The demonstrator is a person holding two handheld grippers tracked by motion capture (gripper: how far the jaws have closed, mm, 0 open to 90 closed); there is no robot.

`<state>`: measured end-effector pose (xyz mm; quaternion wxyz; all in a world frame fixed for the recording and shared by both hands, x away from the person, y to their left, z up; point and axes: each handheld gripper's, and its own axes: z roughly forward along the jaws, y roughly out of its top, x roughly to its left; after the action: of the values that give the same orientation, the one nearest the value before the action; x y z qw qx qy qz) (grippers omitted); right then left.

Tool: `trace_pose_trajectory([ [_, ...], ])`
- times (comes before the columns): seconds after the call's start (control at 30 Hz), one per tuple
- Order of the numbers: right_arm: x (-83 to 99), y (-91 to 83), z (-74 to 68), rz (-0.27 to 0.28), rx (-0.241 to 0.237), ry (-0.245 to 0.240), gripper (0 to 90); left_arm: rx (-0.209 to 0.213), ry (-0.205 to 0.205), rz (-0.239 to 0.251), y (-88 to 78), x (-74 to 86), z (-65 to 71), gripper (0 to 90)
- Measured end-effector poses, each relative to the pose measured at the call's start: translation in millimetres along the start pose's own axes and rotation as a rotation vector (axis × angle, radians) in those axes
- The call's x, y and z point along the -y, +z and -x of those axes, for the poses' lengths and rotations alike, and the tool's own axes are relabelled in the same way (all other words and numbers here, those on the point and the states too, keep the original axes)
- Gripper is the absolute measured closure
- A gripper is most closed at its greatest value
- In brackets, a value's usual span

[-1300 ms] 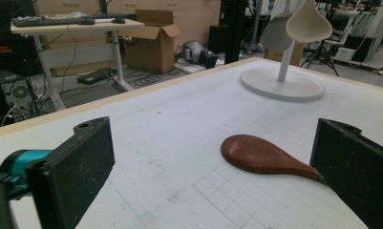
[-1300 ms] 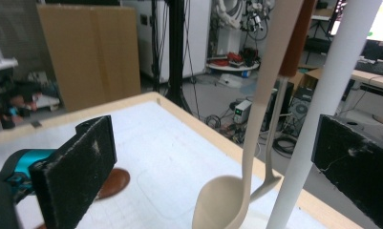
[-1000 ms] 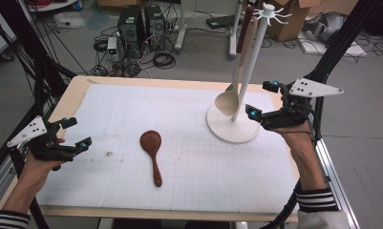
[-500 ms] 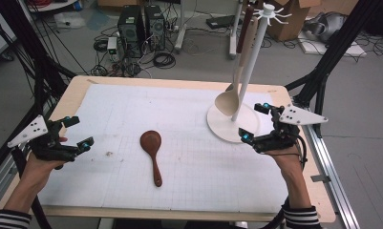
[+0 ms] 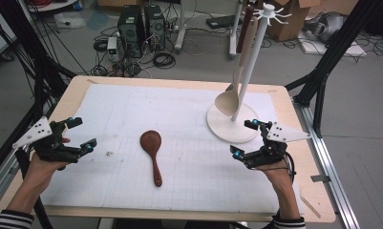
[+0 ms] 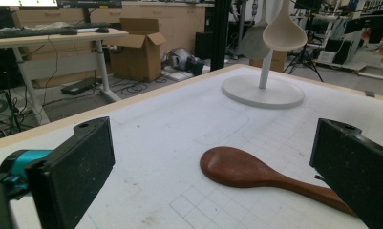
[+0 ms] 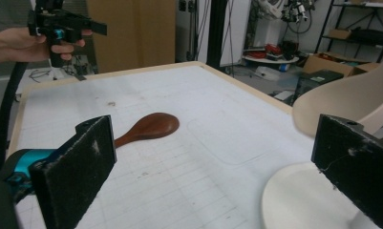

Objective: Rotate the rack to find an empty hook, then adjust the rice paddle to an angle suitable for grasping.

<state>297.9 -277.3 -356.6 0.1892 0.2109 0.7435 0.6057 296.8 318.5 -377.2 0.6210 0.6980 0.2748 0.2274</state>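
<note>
Both my grippers wide, empty: left gripper (image 5: 73,135), right gripper (image 5: 244,138). Brown spoon (image 5: 152,150) flat on surface (image 5: 108,109); next: grab its handle, hang on rack (image 5: 246,71).

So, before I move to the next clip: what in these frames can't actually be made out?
- Brown spoon: in the left gripper view the end of its handle is hidden behind the left gripper's right jaw.
- Pale spoon: in the right gripper view the right edge cuts it off, so how it hangs is unseen there.
- Rack: in the high view the hook holding the spoons at the top is too small to read.
</note>
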Motion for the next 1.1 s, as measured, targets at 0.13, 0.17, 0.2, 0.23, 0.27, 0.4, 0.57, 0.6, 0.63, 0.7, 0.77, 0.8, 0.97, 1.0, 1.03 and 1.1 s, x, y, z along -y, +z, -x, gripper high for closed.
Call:
trace_pose_trajectory([
  [0.13,7.9,3.7,-1.8,-0.01,-0.001,0.003,0.3,0.002,-0.001,-0.001,0.8,0.6,-0.1,1.7],
  [0.17,8.6,3.8,-1.9,-0.011,0.001,0.003,0.3,0.003,0.0,-0.001,0.8,0.5,-0.1,1.7],
  [0.2,9.5,4.0,-2.5,-0.015,0.001,0.007,0.3,0.003,0.0,-0.001,0.7,0.3,0.0,1.7],
  [0.23,10.4,4.1,-2.6,-0.016,-0.004,0.009,0.3,0.002,-0.003,0.003,0.8,0.2,0.1,1.7],
  [0.27,10.9,3.9,-2.9,-0.017,0.001,0.014,0.3,0.003,-0.003,0.003,0.8,0.2,-0.1,1.7],
  [0.4,14.1,4.1,-2.3,-0.013,0.005,0.018,0.3,0.0,-0.005,-0.004,0.7,0.4,-0.5,1.7],
  [0.57,15.3,3.8,-1.7,-0.004,0.006,0.015,0.3,0.007,-0.004,-0.012,0.6,-0.5,-0.9,1.7],
  [0.6,15.3,3.5,-1.7,-0.004,0.003,0.02,0.3,0.006,-0.003,-0.014,0.6,-0.8,-1.1,1.7],
  [0.63,15.4,2.9,-2.1,-0.01,0.003,0.028,0.3,0.006,-0.003,-0.016,0.4,-1.1,-1.3,1.7],
  [0.7,15.4,2.6,-1.8,-0.008,0.004,0.027,0.3,0.008,-0.003,-0.023,0.0,-1.7,-1.7,1.7],
  [0.77,15.3,1.7,-1.3,-0.003,0.004,0.031,0.3,0.01,-0.004,-0.027,-0.1,-2.2,-1.8,1.7],
  [0.8,15.3,1.6,-0.8,0.002,0.006,0.026,0.3,0.008,-0.001,-0.033,-0.1,-2.5,-1.8,1.7],
  [0.97,15.3,0.4,0.0,0.009,0.005,0.031,0.3,0.007,0.012,-0.055,1.8,-4.3,0.0,1.7],
  [1.0,15.3,0.9,-0.2,0.004,0.008,0.028,0.3,0.01,0.015,-0.061,2.6,-5.0,0.4,1.7],
  [1.03,15.4,1.5,-0.4,-0.001,0.01,0.02,0.3,0.013,0.017,-0.066,3.7,-5.7,1.1,1.7],
  [1.1,14.9,1.6,-2.0,-0.009,0.027,-0.001,0.3,0.02,0.027,-0.081,6.1,-8.2,2.8,1.7],
])
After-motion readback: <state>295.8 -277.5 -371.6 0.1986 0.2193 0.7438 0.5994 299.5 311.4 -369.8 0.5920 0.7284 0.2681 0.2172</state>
